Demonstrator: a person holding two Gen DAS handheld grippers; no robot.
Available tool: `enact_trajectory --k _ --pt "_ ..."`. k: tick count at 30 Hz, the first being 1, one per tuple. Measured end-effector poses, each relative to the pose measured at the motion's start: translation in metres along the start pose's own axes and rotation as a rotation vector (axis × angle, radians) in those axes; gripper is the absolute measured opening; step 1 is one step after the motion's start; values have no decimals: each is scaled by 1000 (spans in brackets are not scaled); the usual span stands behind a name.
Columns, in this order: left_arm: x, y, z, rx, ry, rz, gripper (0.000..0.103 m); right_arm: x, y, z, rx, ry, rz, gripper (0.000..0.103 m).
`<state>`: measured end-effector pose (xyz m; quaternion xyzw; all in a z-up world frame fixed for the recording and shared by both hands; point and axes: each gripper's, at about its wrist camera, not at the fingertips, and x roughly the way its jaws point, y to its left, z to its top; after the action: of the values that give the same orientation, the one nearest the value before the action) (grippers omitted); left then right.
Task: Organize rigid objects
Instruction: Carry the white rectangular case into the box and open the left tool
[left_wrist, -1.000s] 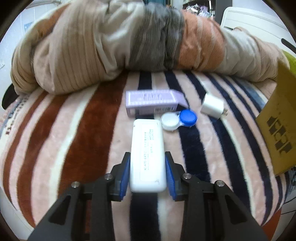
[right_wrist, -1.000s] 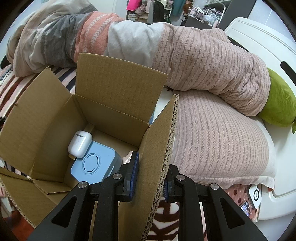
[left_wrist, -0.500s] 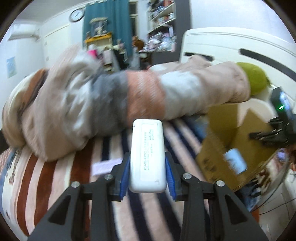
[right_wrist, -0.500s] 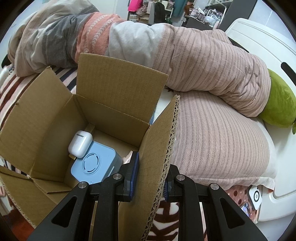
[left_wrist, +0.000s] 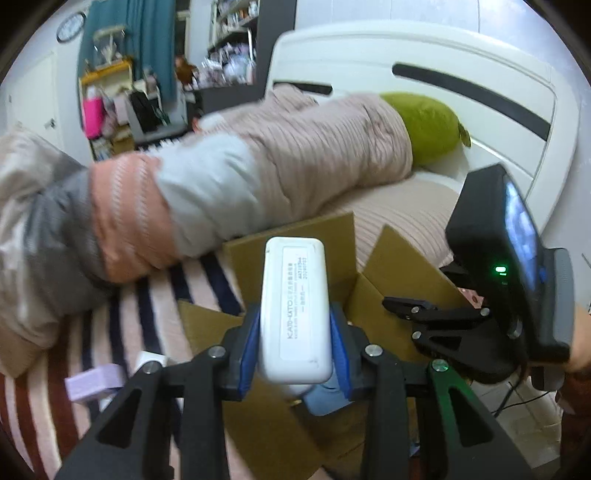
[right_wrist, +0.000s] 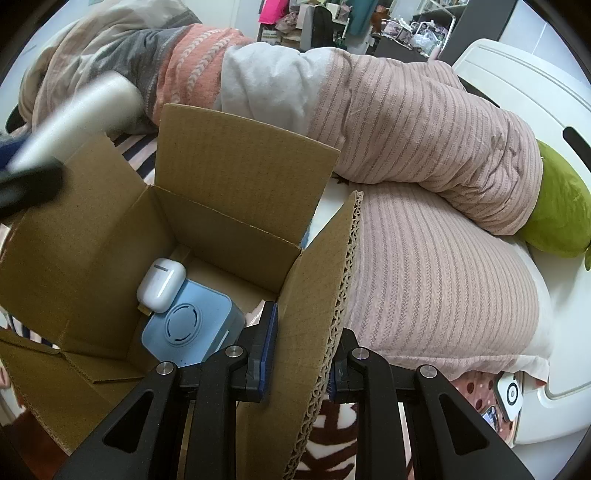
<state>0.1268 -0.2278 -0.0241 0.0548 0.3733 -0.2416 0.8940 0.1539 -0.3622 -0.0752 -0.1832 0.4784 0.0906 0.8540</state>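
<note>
My left gripper (left_wrist: 293, 354) is shut on a long white case (left_wrist: 293, 310) and holds it in the air over the open cardboard box (left_wrist: 402, 273). The case also shows blurred in the right wrist view (right_wrist: 81, 114), above the box's left flap. My right gripper (right_wrist: 301, 350) is shut on the box's right flap (right_wrist: 325, 295). Inside the box (right_wrist: 229, 206) lie a white earbud case (right_wrist: 160, 282) and a light blue square device (right_wrist: 192, 325).
A purple box (left_wrist: 94, 382) and a white charger (left_wrist: 149, 360) lie on the striped blanket (left_wrist: 44, 398) at lower left. A rolled quilt (right_wrist: 406, 122) and a green pillow (right_wrist: 561, 214) lie behind the box. The white bed frame (left_wrist: 443, 92) stands beyond.
My left gripper lifted the white case off the blanket and swung right, over the box. The right gripper kept its hold on the flap.
</note>
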Motion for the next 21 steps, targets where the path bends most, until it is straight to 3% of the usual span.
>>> enact_trajectory --k 3,9,16,17,21 --pt "21 -6 0 -8 55 -38 32 0 -1 0 1 -1 3 16" --pt "44 -9 -10 -21 130 -42 32 0 -2 0 2 0 4 16" --pt "42 -6 -16 -25 127 -30 32 1 -1 0 1 0 0 18" --pt "41 -7 -16 -23 126 -28 34 1 0 0 0 0 -2 18" --pt "25 -8 -18 -4 88 -9 62 2 -1 -1 5 3 -2 18"
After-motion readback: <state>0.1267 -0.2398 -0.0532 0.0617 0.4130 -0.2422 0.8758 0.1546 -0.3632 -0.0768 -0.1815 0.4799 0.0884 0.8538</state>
